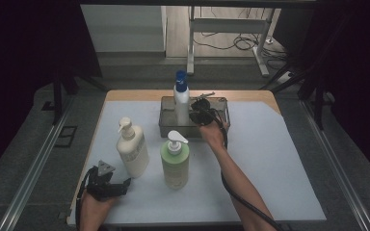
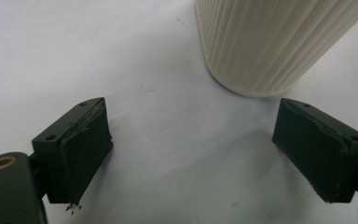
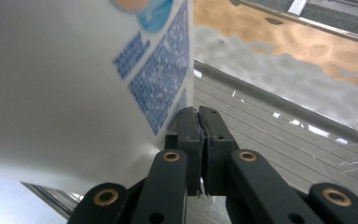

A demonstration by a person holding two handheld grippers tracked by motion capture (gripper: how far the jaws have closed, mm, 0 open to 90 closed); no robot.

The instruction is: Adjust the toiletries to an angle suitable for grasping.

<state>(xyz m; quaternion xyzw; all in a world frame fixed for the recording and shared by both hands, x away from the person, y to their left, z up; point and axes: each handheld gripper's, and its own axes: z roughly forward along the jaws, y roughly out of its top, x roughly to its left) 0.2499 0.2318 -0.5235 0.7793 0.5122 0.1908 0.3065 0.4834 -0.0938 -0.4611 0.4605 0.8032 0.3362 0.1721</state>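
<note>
1. Right now the right hand-held gripper (image 1: 203,114) reaches into the metal basket (image 1: 221,103) at the far side of the tabletop (image 1: 270,168), its jaws pressed together with nothing between them.
2. Just beside that hand-held gripper, on its left in the high view, stands the white bottle with the blue pump (image 1: 181,98), upright inside the same basket.
3. Seen from the right gripper view, the white bottle's wall with its blue print (image 3: 74,93) rises right against the left side of the closed jaws; whether they touch it I cannot tell.
4. Below those jaws lies the ribbed floor of the basket (image 3: 279,126), with its rim running behind.
5. The left hand-held gripper (image 1: 125,183) rests low at the near left of the tabletop, jaws spread wide and holding nothing.
6. Straight ahead of its open jaws, near but apart, stands the cream pump bottle (image 1: 132,149); its ribbed base (image 2: 265,46) sits on the white cover.
7. To the right of the cream bottle, between the two hand-held grippers, stands the green pump bottle (image 1: 175,161), upright in front of the basket.
</note>
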